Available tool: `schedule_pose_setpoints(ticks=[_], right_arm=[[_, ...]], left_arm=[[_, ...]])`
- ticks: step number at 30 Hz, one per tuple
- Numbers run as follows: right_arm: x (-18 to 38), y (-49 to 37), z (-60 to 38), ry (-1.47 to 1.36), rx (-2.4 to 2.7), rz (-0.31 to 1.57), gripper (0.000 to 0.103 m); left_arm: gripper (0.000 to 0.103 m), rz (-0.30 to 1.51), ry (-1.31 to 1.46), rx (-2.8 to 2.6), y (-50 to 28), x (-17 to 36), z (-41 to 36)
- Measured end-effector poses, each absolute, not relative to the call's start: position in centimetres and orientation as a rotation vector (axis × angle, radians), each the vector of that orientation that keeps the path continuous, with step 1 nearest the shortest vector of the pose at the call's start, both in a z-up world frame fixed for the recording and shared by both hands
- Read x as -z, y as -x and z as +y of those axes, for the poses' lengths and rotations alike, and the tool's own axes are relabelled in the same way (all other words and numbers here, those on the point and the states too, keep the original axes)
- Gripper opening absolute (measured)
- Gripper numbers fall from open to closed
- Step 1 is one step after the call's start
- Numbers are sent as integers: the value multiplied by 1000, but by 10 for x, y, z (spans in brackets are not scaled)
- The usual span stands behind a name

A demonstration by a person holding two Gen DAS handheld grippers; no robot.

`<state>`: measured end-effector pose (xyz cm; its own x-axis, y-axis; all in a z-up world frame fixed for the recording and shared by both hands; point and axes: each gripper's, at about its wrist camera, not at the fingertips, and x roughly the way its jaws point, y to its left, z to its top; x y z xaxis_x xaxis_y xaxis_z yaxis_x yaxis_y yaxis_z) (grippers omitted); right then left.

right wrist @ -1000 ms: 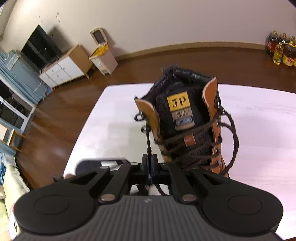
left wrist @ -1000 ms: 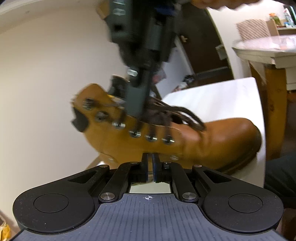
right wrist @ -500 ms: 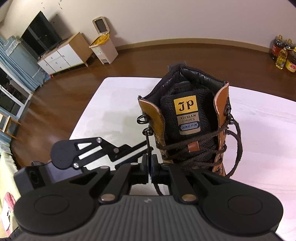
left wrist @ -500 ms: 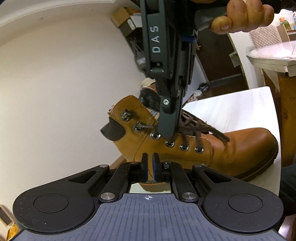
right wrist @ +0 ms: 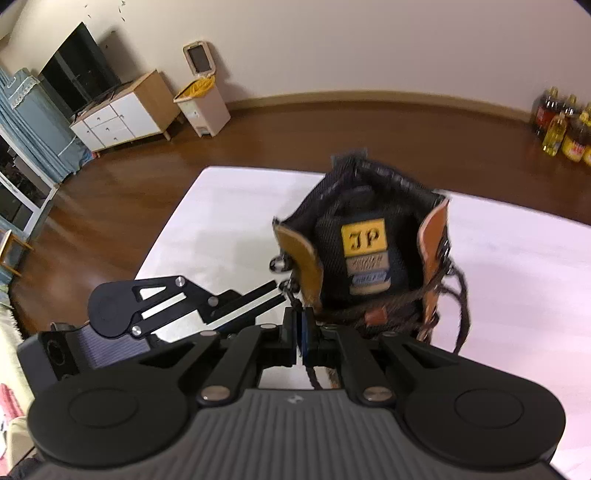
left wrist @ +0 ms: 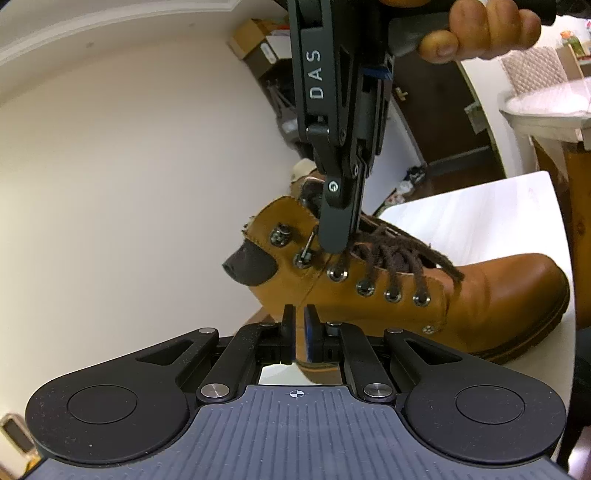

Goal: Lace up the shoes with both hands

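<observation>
A tan lace-up boot (left wrist: 480,295) stands on a white table (left wrist: 480,206), its dark brown lace (left wrist: 399,254) crossed through the lower eyelets. My right gripper (left wrist: 334,247) comes down from above beside the upper metal hooks (left wrist: 302,258), shut on a thin lace strand that runs from a hook. In the right wrist view that strand passes between the pads of the right gripper (right wrist: 300,325), just left of the boot (right wrist: 365,240). My left gripper (left wrist: 300,325) sits low in front of the boot's ankle side, nearly closed and holding nothing. Its tip (right wrist: 279,290) lies by the hooks.
A person's hand (left wrist: 480,33) holds the right gripper. The table edge (right wrist: 166,236) drops to a wooden floor. A wooden table (left wrist: 546,122) stands at the right, with a cabinet (right wrist: 118,118), a bin (right wrist: 201,92) and bottles (right wrist: 561,133) along the far wall.
The left gripper has backed off and risen a little, so the boot looks smaller and farther right. It has come into the right wrist view from the left. The right gripper keeps the lace.
</observation>
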<state>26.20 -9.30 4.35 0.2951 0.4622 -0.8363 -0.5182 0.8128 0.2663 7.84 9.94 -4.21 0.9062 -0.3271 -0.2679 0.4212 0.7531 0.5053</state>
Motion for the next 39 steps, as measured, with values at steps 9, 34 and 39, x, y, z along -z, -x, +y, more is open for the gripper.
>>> schedule_pose_setpoints(ticks=[9, 34, 39], right_arm=[[-33, -263, -82, 83, -668, 1109, 3], [-32, -268, -83, 72, -695, 1088, 3], [-30, -270, -82, 73, -701, 1092, 3]], left_arm=[[7, 142, -610, 434, -81, 36, 102], [8, 99, -710, 474, -85, 35, 100], [9, 91, -780, 472, -86, 36, 95]])
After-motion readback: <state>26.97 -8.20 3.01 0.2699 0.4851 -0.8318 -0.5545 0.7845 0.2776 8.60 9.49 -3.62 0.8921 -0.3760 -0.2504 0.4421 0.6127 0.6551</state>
